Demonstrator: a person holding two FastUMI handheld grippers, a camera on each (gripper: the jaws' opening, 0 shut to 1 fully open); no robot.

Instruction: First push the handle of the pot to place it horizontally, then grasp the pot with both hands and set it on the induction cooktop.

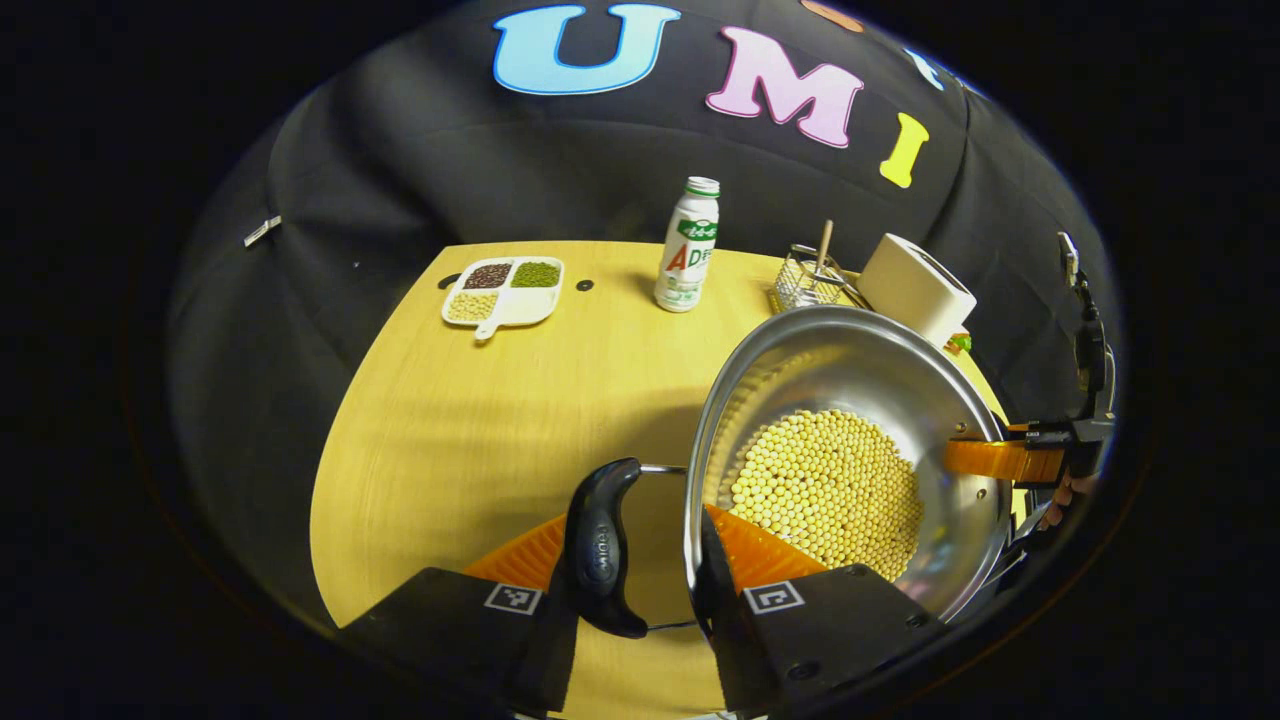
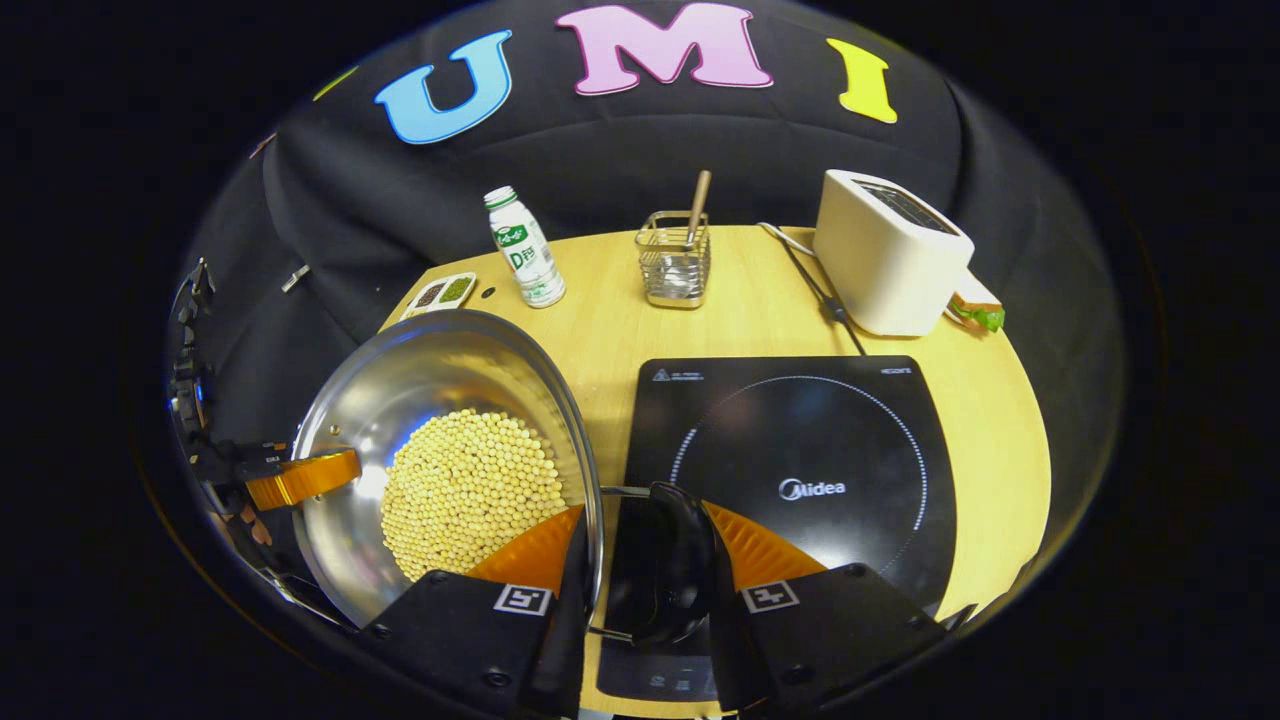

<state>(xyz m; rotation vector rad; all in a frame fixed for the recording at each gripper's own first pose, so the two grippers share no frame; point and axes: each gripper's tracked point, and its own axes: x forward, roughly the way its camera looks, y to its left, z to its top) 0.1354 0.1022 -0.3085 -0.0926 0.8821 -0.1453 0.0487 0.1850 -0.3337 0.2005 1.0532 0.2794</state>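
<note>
The steel pot [image 1: 850, 440], carrying a layer of pale round beans [image 1: 825, 490], is hanging above the table [image 1: 480, 420] between the two grippers, each taking one of its black side handles. In the left gripper view, the left gripper [image 1: 645, 555] is clenching around the near handle [image 1: 600, 545], one finger outside the handle and the other against the pot's wall, with the handle's wire loop running to the rim. Across the pot in that view, the right gripper [image 1: 1010, 460] is reaching in over the far rim, a hand [image 1: 1060, 500] showing behind it. In the right gripper view, the right gripper [image 2: 645, 560] is gripping the other handle [image 2: 665, 560], its fingers closing on either side, while the pot [image 2: 440, 440] is sitting to the left of the induction cooktop [image 2: 800, 470], its rim just overlapping the cooktop's near-left edge. The left gripper [image 2: 300, 478] is showing at the pot's far side. Farther back on the table are standing a white bottle [image 2: 525, 260], a wire basket [image 2: 675, 262] holding a wooden stick, a white toaster [image 2: 885, 265] and a divided dish of beans [image 1: 503, 290].
</note>
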